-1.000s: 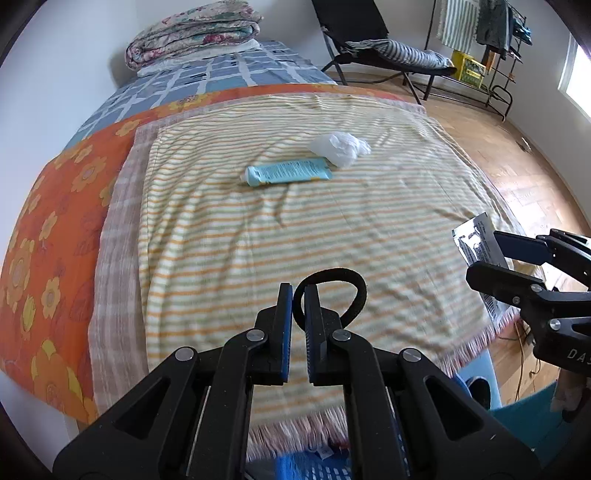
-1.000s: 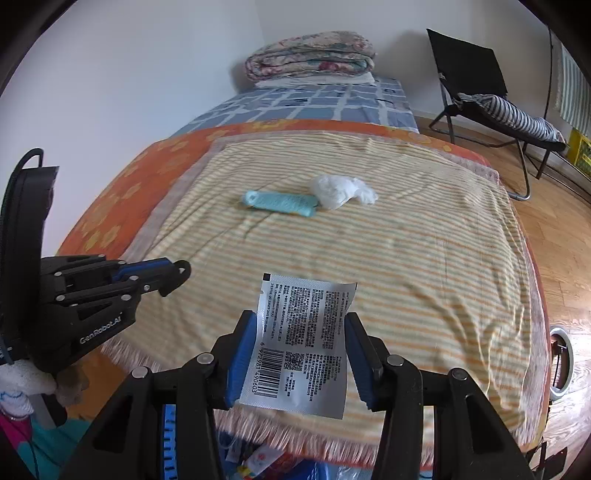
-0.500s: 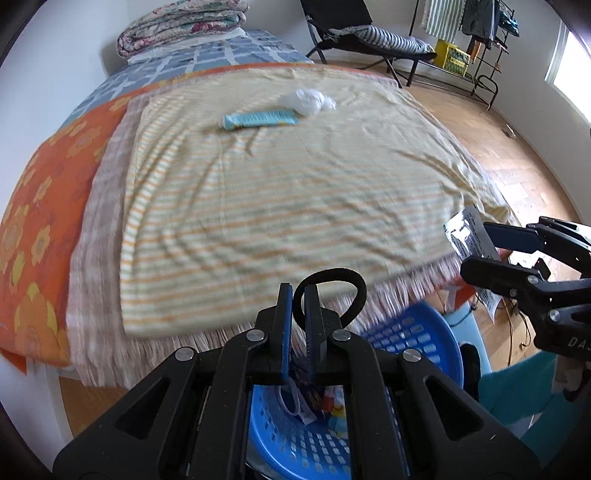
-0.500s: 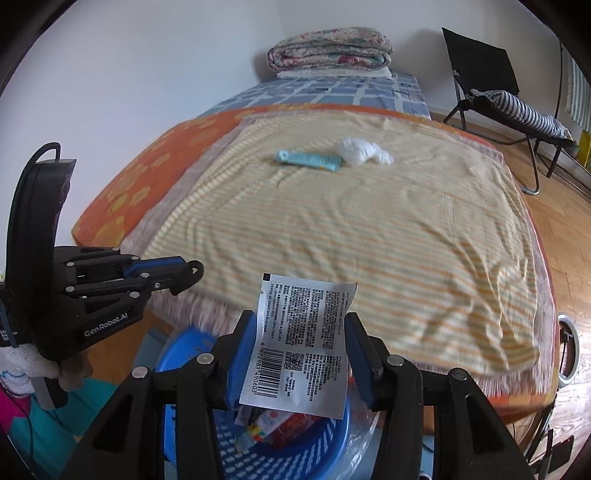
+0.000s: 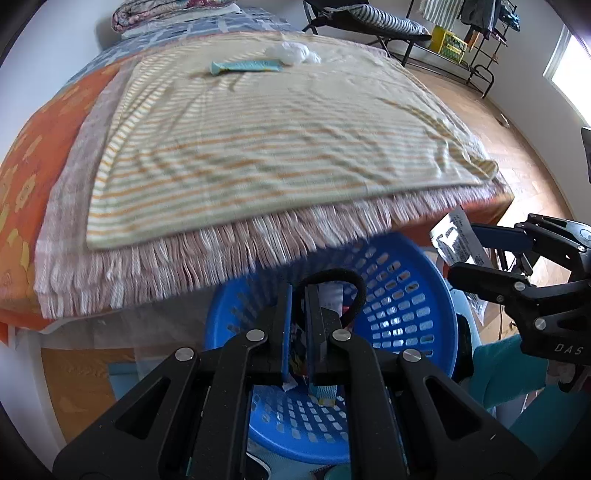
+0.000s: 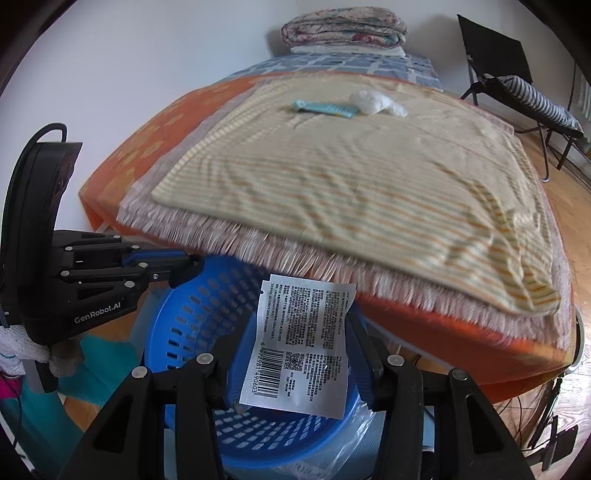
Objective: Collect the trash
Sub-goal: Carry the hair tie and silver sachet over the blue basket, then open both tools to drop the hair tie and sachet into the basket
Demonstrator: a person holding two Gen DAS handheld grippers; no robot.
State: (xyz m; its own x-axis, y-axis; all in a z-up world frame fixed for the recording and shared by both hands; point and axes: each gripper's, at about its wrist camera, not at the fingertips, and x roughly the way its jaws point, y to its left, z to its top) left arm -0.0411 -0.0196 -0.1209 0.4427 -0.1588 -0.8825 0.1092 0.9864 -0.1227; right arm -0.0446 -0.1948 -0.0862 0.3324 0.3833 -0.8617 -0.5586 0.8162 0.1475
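My left gripper [image 5: 298, 295] is shut on a black hair tie [image 5: 354, 291] and holds it over a blue plastic basket [image 5: 406, 295] that stands on the floor below the bed's foot. Wrappers lie in the basket. My right gripper [image 6: 301, 332] is shut on a white printed sachet [image 6: 299, 339] above the same basket [image 6: 184, 317]; it shows at the right of the left wrist view [image 5: 487, 254]. A teal tube [image 5: 245, 66] and a crumpled white tissue [image 5: 293, 51] lie far up on the striped blanket [image 5: 258, 140].
The bed's fringed blanket edge [image 5: 221, 247] overhangs the basket. Folded quilts [image 6: 341, 27] lie at the bed's head. A black folding chair [image 6: 517, 74] and a drying rack [image 5: 476, 33] stand on the wooden floor at the right. A clear plastic bag [image 6: 354, 454] lies by the basket.
Both grippers have drawn back from the bed and dropped below its foot edge. The blue basket has come into full view under them. Both still hold their items.
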